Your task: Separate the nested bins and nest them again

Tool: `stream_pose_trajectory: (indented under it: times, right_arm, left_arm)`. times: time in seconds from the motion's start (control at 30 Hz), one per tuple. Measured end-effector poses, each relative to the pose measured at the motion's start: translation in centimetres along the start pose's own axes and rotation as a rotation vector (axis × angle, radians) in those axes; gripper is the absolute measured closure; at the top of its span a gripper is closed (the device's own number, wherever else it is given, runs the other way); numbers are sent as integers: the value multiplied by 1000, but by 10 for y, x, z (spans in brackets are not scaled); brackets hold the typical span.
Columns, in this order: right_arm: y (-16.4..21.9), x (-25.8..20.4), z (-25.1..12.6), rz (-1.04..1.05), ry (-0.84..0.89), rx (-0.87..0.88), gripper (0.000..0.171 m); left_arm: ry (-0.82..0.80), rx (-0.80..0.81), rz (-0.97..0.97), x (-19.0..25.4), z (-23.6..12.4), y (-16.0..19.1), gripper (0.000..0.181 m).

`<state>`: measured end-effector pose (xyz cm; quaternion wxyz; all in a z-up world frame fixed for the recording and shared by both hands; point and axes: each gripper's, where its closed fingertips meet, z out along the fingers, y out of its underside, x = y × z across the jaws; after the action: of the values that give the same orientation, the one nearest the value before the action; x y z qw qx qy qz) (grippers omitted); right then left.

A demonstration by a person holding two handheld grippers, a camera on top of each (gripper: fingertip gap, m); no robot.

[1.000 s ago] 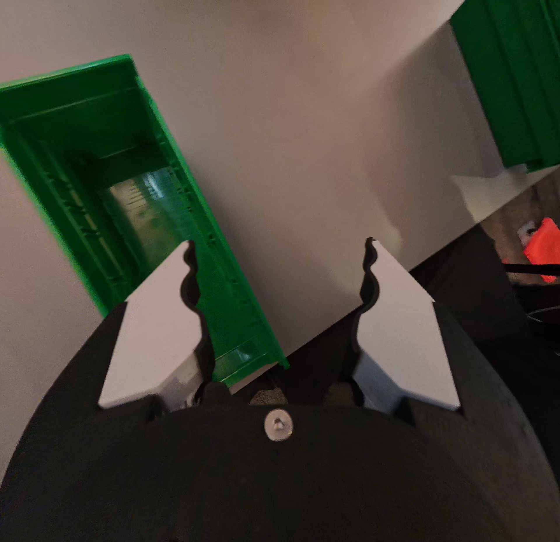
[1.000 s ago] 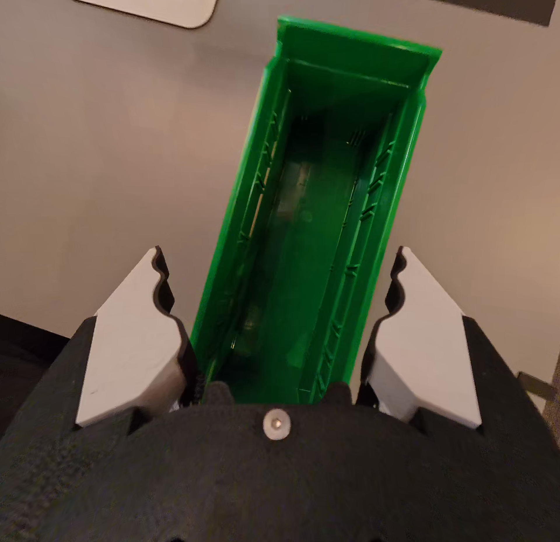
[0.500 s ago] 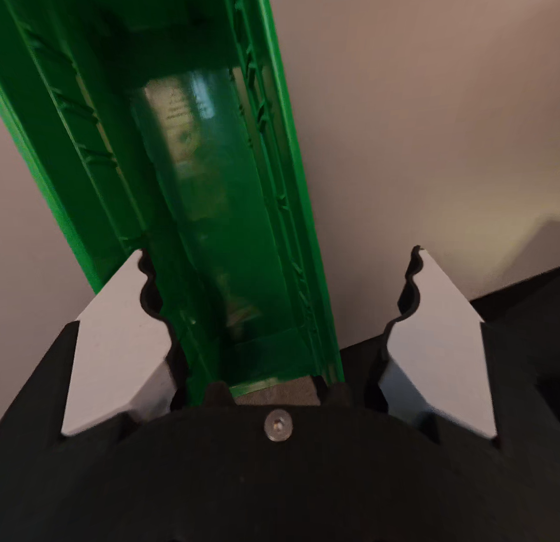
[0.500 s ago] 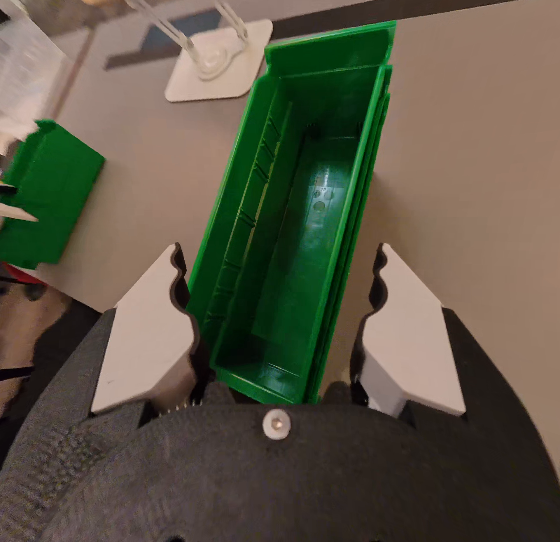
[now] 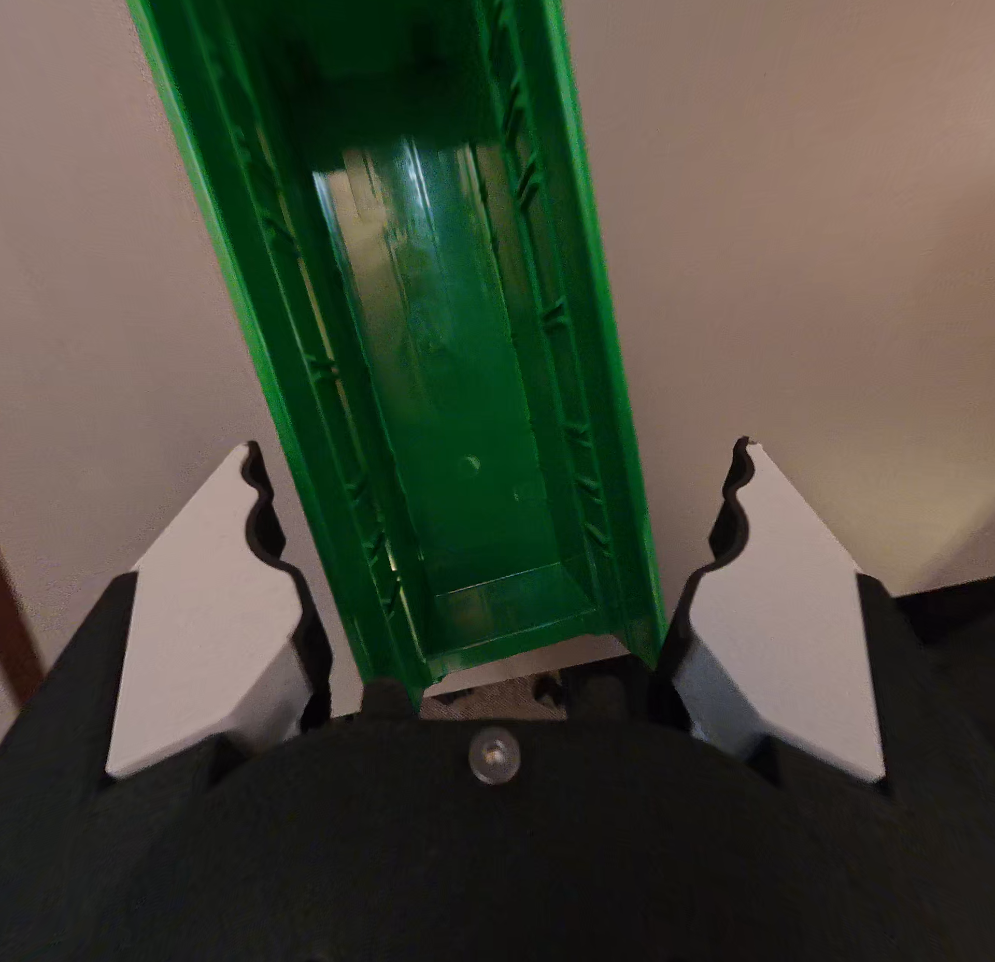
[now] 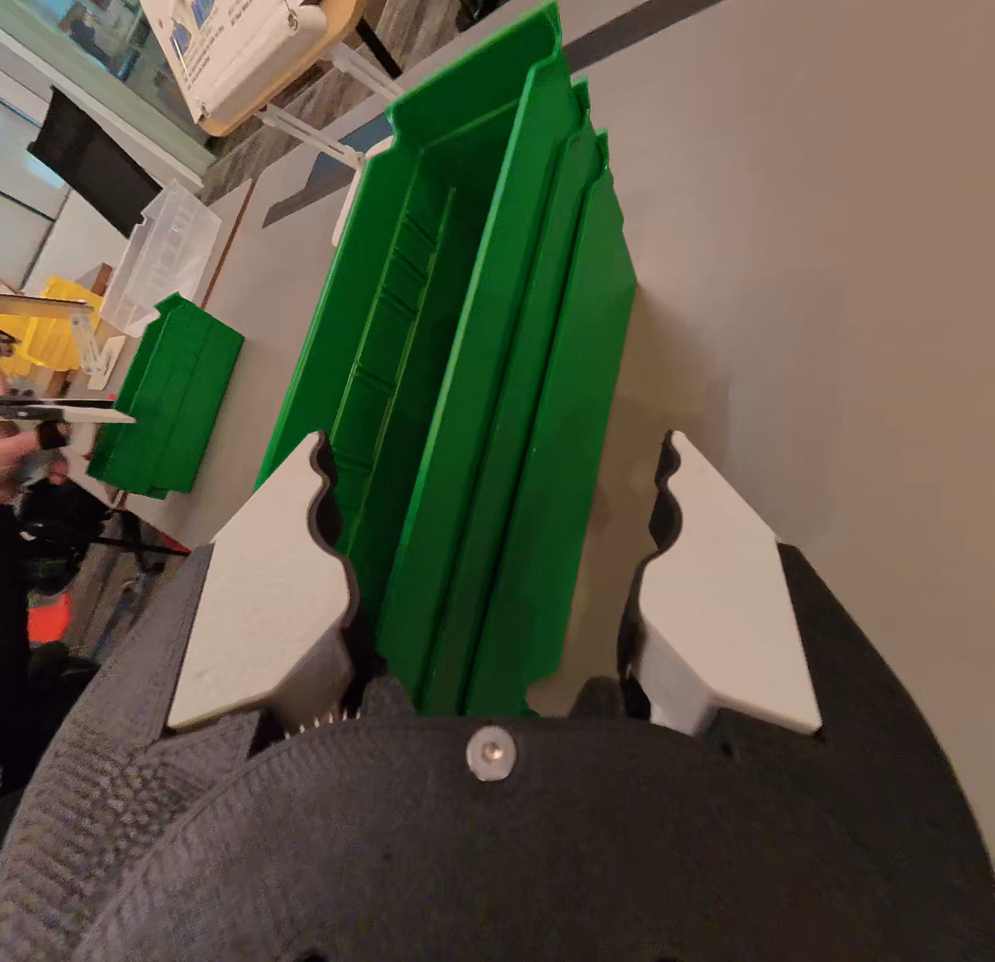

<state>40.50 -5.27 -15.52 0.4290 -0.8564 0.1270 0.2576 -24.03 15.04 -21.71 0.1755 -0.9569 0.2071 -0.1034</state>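
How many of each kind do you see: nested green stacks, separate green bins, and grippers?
Nested green stack: 1
Separate green bin: 1
Grippers: 2 (left gripper, right gripper)
Total: 4

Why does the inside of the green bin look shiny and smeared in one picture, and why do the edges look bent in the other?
Left wrist view: the floor of the green bin reflects pale light, and the reflection is streaked by slight blur. Right wrist view: the wide-angle lens bows the table and stretches the nested bins; the background at far left is blurred.
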Motion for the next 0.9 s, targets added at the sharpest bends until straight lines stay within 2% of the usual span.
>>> stream_pose_trajectory:
  times: [0.13, 0.2, 0.3, 0.63, 0.77, 0.9]
  right_arm:
    - [27, -17, 16, 62, -188, -89, 51]
    - [34, -33, 22, 80, -297, -108, 50]
    - [34, -42, 30, 92, -341, -90, 41]
    - [43, -89, 73, 66, -327, -109, 40]
    - [60, -125, 103, -34, -233, -136, 32]
    - [74, -173, 132, -46, -251, -131, 27]
  left_arm:
    - [82, -100, -41, -1, 27, 24, 22]
    - [99, -98, -58, 1, 26, 21, 34]
    - [115, -70, -70, 3, 26, 15, 45]
    - [193, -28, -63, 14, 25, 7, 63]
    - [204, -16, -64, 19, 26, 3, 65]
    - [245, 9, -47, 32, 25, -5, 65]
